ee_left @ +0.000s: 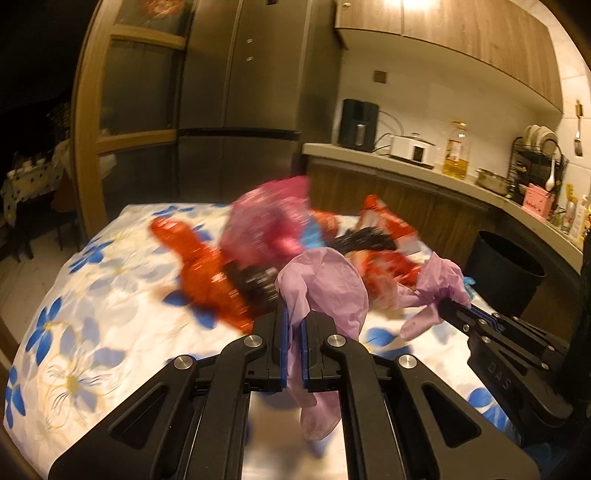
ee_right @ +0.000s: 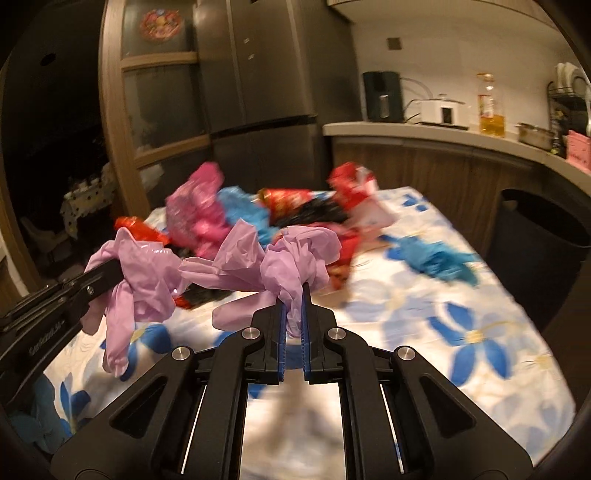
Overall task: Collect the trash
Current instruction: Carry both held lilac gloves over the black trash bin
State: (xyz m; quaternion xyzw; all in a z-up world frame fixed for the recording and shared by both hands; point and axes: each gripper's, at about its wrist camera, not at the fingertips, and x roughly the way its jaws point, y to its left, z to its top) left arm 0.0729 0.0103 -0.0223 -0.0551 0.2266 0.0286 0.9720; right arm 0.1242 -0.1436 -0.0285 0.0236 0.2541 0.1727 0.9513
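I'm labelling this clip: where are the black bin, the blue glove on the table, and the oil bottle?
black bin (ee_right: pixel 532 254), right wrist view, on its dark side wall.
blue glove (ee_right: pixel 437 258), right wrist view, on its crumpled middle.
oil bottle (ee_left: pixel 456 155), left wrist view, on its labelled body.

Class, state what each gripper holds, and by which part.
Each grips a lilac disposable glove: left gripper mid-body, fingers dangling; right gripper by a bunched middle fold of its glove.

Before you: a table under a blue-flowered cloth (ee_left: pixel 92 295), a steel fridge (ee_left: pixel 240 110) behind it, and at right a counter (ee_left: pixel 369 153) below wood cabinets (ee_left: pixel 461 33). Warm light falls from above; the doorway (ee_left: pixel 33 110) is dark.
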